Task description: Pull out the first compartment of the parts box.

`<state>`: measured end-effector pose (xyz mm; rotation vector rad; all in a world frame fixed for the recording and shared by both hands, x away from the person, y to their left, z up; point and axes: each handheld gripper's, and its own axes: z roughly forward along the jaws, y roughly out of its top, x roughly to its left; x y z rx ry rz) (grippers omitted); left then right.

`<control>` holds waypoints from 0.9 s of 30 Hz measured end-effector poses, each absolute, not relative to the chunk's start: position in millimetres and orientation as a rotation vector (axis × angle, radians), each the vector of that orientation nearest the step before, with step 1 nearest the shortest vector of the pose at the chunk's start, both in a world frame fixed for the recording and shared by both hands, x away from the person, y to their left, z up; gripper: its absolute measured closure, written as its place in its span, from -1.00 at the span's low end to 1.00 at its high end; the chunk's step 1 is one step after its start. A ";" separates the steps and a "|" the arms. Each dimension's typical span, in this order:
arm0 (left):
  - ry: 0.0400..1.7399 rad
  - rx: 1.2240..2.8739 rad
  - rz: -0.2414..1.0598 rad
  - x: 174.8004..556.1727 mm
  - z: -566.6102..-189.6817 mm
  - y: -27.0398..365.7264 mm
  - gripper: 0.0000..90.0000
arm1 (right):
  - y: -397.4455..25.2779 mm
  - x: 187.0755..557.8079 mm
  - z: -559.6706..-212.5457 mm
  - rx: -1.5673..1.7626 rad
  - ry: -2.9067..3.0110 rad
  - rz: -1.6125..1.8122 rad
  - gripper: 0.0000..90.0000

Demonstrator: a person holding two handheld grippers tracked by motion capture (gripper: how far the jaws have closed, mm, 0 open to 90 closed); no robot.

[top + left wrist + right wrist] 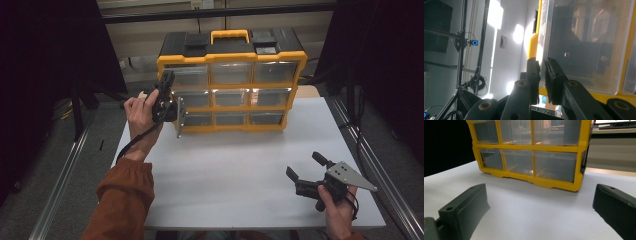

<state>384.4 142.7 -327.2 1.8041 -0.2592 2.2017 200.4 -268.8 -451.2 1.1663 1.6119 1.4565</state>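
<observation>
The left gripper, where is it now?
In the high view the left gripper is raised at the yellow organizer's left edge, by the top-left drawer.

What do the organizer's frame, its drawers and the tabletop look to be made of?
Organizer frame: apparently molded plastic, opaque yellow, slightly glossy, with rounded cast-looking edges. Drawers: likely clear plastic, smooth and shiny; the drawer backs show through and lights reflect off their fronts. Tabletop: matte white, with no glare; whether laminate, painted board or a paper cover cannot be told.
</observation>
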 end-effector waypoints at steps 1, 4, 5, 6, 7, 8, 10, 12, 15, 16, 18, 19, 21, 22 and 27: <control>-0.259 1.799 2.202 383.6 -327.6 143.0 0.83 | -268.7 200.7 -451.3 1.165 1.612 1.456 -1.00; -0.253 1.796 2.199 381.7 -328.6 144.0 0.83 | -268.8 200.8 -451.5 1.168 1.614 1.453 -1.00; -0.253 1.796 2.199 381.7 -328.6 144.0 0.83 | -268.9 200.7 -451.5 1.166 1.614 1.456 -1.00; -0.257 1.798 2.203 381.2 -328.4 144.0 0.83 | -268.9 200.7 -451.5 1.166 1.614 1.456 -1.00; -0.266 1.790 2.209 380.8 -327.9 143.9 0.83 | -269.1 200.5 -451.5 1.166 1.613 1.456 -1.00; -0.256 1.797 2.202 380.6 -328.2 144.1 0.83 | -269.2 200.3 -451.4 1.165 1.612 1.455 -1.00; -0.259 1.801 2.202 380.1 -328.3 144.3 0.83 | -269.3 200.1 -451.2 1.166 1.614 1.452 -1.00; -0.260 1.798 2.201 379.2 -328.1 144.9 0.83 | -269.1 200.2 -451.1 1.162 1.613 1.456 -1.00; -0.265 1.793 2.201 378.3 -328.0 145.1 0.83 | -268.9 200.0 -451.1 1.164 1.615 1.454 -1.00; -0.271 1.798 2.203 377.8 -327.8 145.1 0.83 | -268.9 199.9 -451.1 1.163 1.615 1.454 -1.00; -0.263 1.789 2.205 376.3 -328.6 145.3 0.83 | -269.6 199.7 -451.2 1.164 1.614 1.451 -1.00; -0.269 1.792 2.208 375.7 -328.4 145.4 0.83 | -269.6 199.7 -451.2 1.164 1.614 1.451 -1.00; -0.265 1.785 2.203 374.9 -328.9 145.8 0.83 | -270.0 199.4 -451.2 1.167 1.613 1.449 -1.00; -0.271 1.787 2.204 374.4 -329.0 145.9 0.83 | -269.8 199.5 -451.2 1.167 1.613 1.448 -1.00; -0.274 1.781 2.209 370.8 -329.2 147.0 0.83 | -269.0 199.8 -451.2 1.165 1.613 1.456 -1.00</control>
